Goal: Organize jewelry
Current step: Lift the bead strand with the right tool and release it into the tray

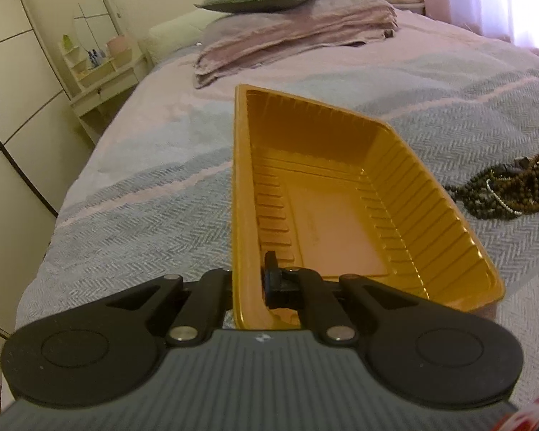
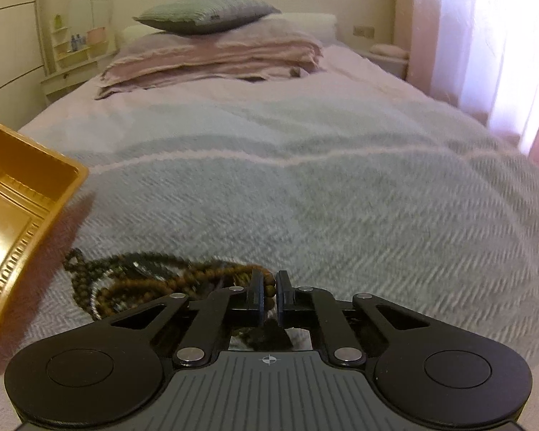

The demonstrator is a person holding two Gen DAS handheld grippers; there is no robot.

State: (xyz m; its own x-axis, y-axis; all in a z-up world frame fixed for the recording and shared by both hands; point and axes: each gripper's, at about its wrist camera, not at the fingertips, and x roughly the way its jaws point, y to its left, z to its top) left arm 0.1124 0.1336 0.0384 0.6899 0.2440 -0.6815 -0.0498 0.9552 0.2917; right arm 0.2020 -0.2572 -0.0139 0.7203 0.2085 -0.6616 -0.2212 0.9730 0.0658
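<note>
Beaded jewelry (image 1: 506, 188) is seen heaped in a tangled pile on the grey herringbone blanket (image 1: 143, 194), just right of the gold tray (image 1: 406, 194) in the left wrist view. Dark and brown bead strands are mixed, w/ a pale chain among them. In the right wrist view the same pile (image 2: 133, 283) lies directly in front of and partly under the right gripper (image 2: 269, 287), approx. between gripper and tray (image 2: 28, 179).

The left gripper (image 1: 248, 283) is clamped on the tray's near left wall: one finger is placed outside the wall, the other inside the tray. The tray appears tilted, its left rim raised; it is empty inside, w/ ribbed walls and a flat bottom.

The right gripper's fingers are drawn narrow, only a thin gap left between the pads (image 2: 257, 287). Bead strands are seen just beyond the tips and a dark clump shows beneath the fingers; whether a strand is pinched cannot be told.

Further back on the bed, folded pink bedding (image 2: 212, 61) is stacked, w/ a grey-green pillow (image 2: 204, 14) on top. A small dressing table w/ mirror (image 1: 97, 54) stands beside the bed at left; pink curtains (image 2: 485, 54) hang at right.
</note>
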